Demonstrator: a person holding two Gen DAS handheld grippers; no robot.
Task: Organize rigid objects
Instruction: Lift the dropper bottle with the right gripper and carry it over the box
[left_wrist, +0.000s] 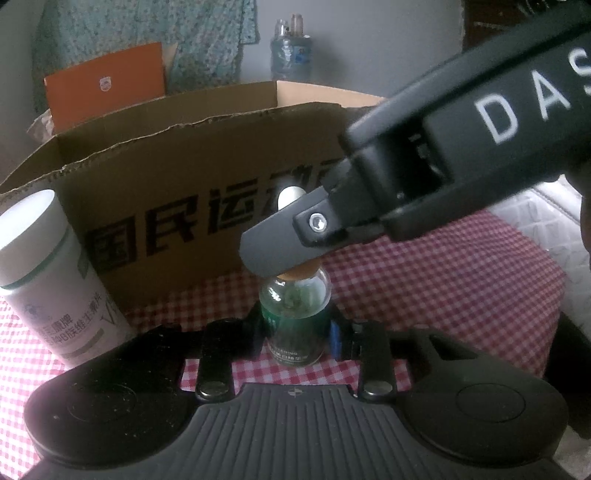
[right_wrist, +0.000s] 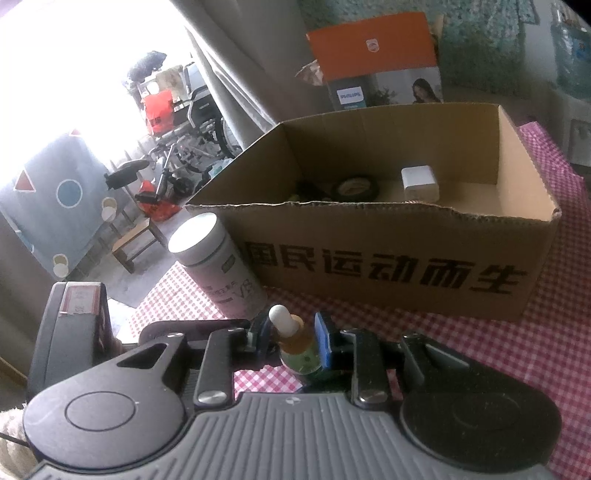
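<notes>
Both the left claw (left_wrist: 295, 328) and right claw (right_wrist: 291, 343) grip 1 dropper bottle (left_wrist: 293, 317); pulling apart could make it slip before the box (right_wrist: 388, 258) ahead.

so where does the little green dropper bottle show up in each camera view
Left wrist: dropper bottle low centre, upright between the left fingers, right fingers at its neck.
Right wrist: dropper bottle low centre, between the right fingers.
Shared landmark: cardboard box with black lettering, behind the bottle.

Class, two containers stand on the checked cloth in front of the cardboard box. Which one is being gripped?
The small glass dropper bottle: both the left hand-held gripper and right hand-held gripper close on it. The tall white bottle stands untouched.
</notes>
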